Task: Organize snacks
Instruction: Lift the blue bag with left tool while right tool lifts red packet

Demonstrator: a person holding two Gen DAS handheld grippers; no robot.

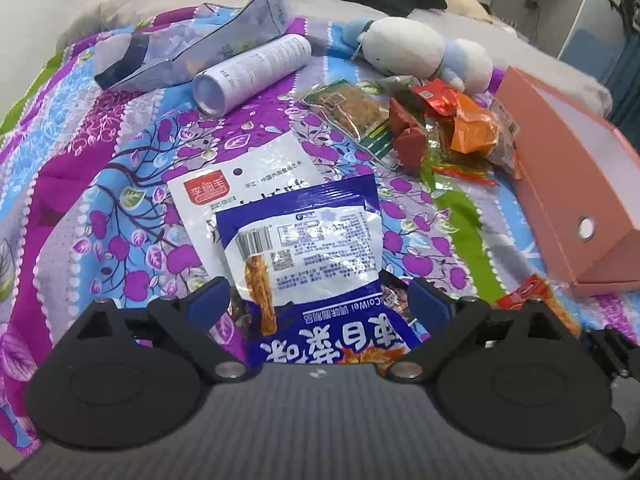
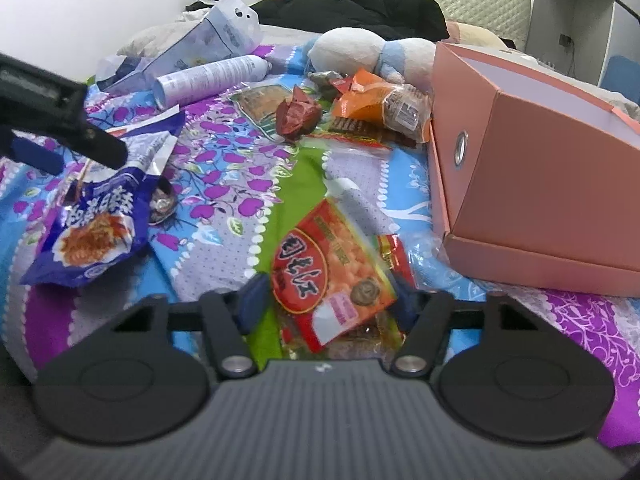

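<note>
My left gripper (image 1: pixel 318 300) is shut on a blue and white snack bag (image 1: pixel 308 248), which stands up between the fingers; the same bag shows in the right wrist view (image 2: pixel 100 220) under the left gripper's black finger (image 2: pixel 104 144). A white snack packet (image 1: pixel 244 176) lies behind it. My right gripper (image 2: pixel 328 300) is shut on a red snack packet (image 2: pixel 332 276), held tilted just above the bedspread. The open pink box (image 2: pixel 532 184) lies on its side to the right, also seen in the left wrist view (image 1: pixel 576 168).
A pile of orange, red and green snack packets (image 1: pixel 432 124) lies by the box mouth, also visible from the right (image 2: pixel 360 108). A white tube (image 1: pixel 252 76), a grey pouch (image 1: pixel 208 44) and a plush toy (image 1: pixel 416 48) lie farther back on the purple floral bedspread (image 1: pixel 100 184).
</note>
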